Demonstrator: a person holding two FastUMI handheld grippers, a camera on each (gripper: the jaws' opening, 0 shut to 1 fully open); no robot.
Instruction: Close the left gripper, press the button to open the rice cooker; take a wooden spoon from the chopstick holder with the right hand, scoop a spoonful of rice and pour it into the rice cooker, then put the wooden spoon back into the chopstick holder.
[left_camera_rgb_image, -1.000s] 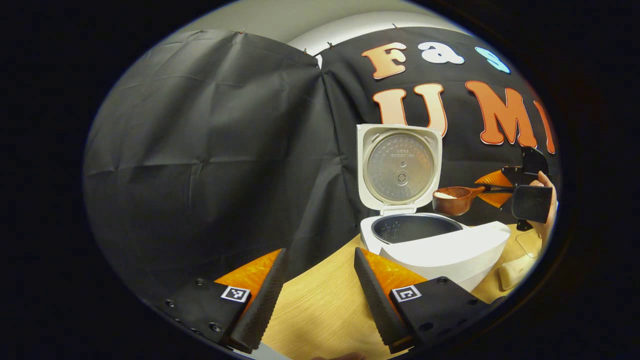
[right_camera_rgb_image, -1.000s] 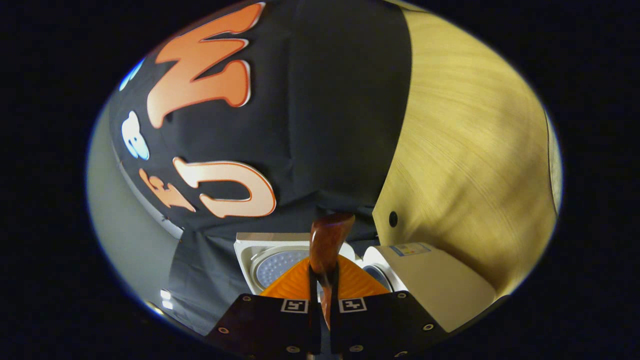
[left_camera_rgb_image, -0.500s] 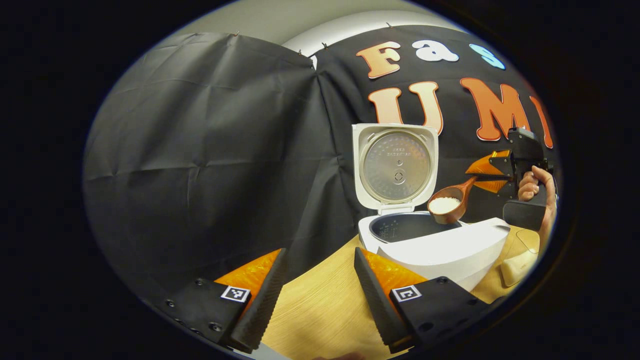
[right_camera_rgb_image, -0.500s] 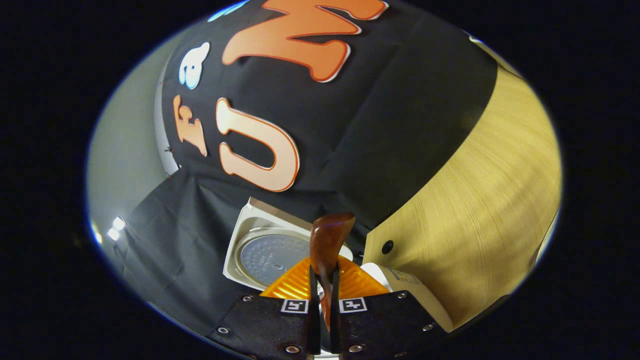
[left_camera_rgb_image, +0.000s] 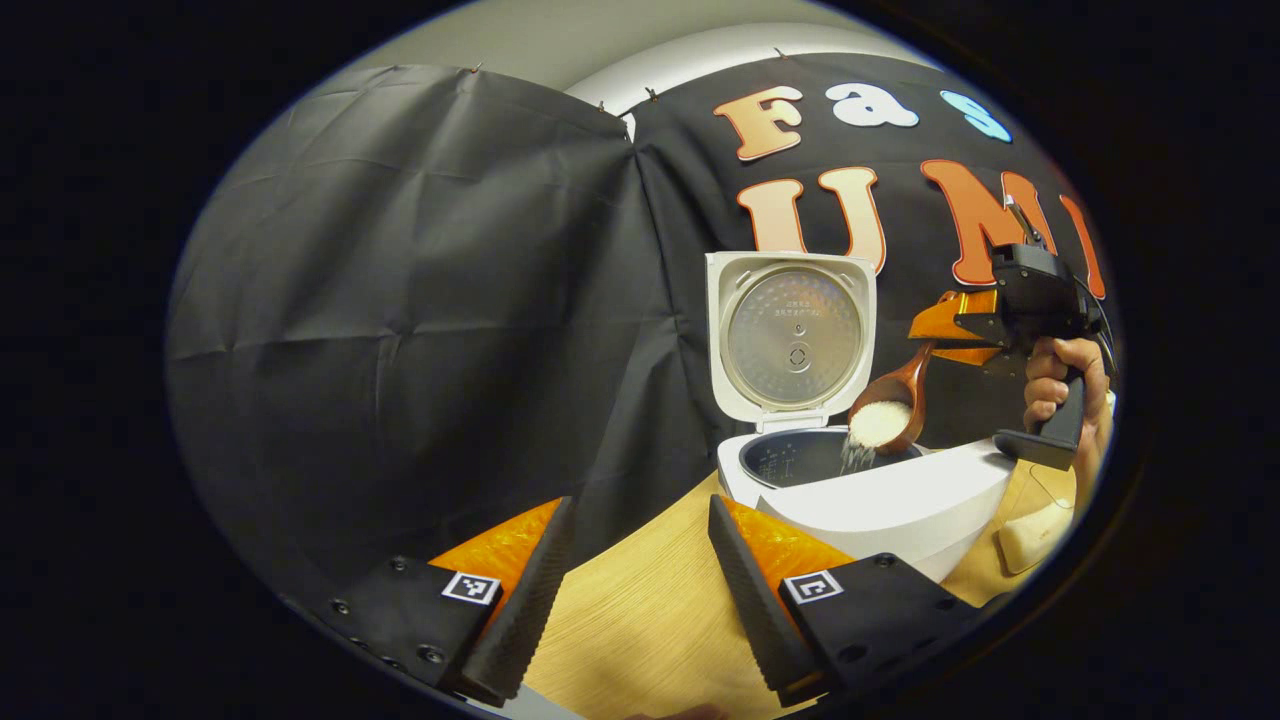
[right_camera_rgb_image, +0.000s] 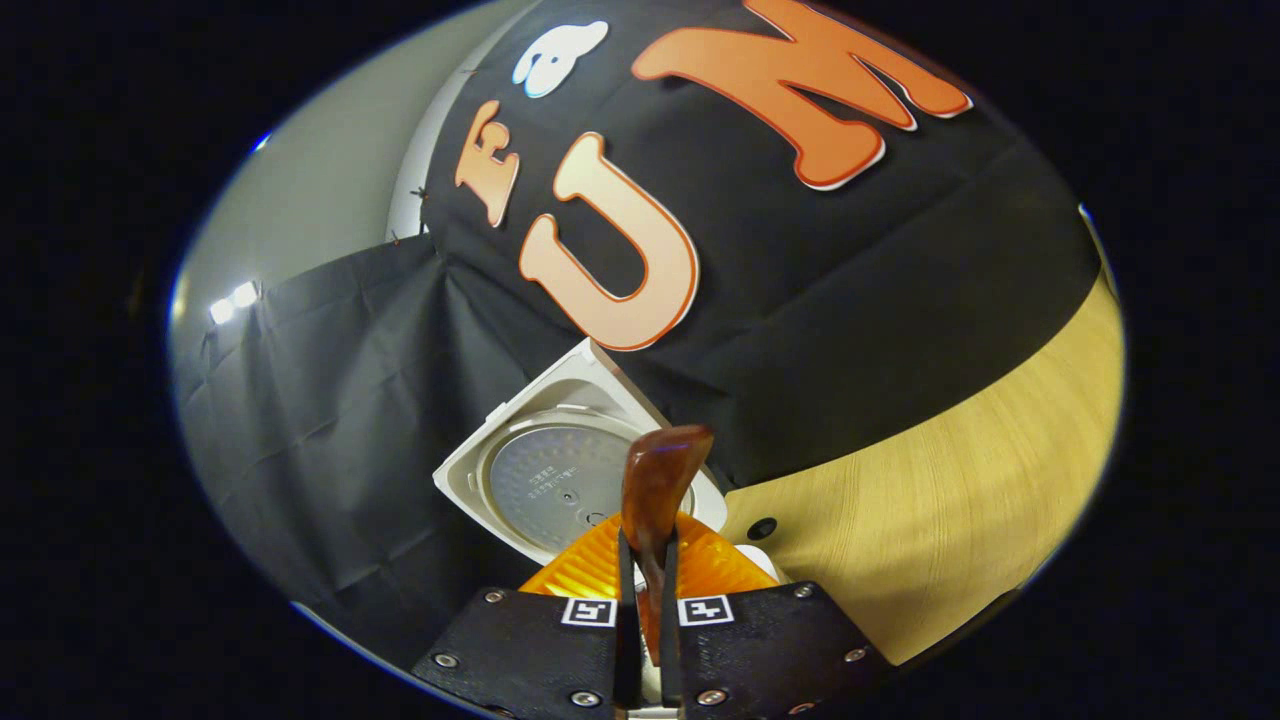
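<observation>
The wooden spoon (left_camera_rgb_image: 893, 400) tips over the open rice cooker (left_camera_rgb_image: 870, 480), its bowl canted down toward the inner pot (left_camera_rgb_image: 800, 458) as white rice (left_camera_rgb_image: 878, 422) spills off the lower lip in a thin stream. The right gripper (left_camera_rgb_image: 945, 325) holds the spoon by the end of its handle, both fingers pressed flat against the wood with almost no gap between them in the right gripper view, where the handle (right_camera_rgb_image: 655, 490) rises straight up from the closed jaws. A hand (left_camera_rgb_image: 1050, 375) grips the tool's body beside the cooker, above the wooden table (left_camera_rgb_image: 640, 620). The cooker's lid (left_camera_rgb_image: 792, 335) stands fully raised behind the pot.

The spoon looks light, rigid and smoothly lacquered, so a pinch far out on the handle probably leaves it free to twist or slide if the squeeze eases; a hold nearer the bowl would give steadier control, though the present one keeps the fingers clear of the pot. The rice is loose and dry and runs freely, so a slow roll of the wrist suits it better than a quick flip.

The left gripper (left_camera_rgb_image: 640, 590) hangs low over the table in front of the cooker, its jaws spread wide apart and empty. How much rice has reached the pot is hard to judge from this angle.
</observation>
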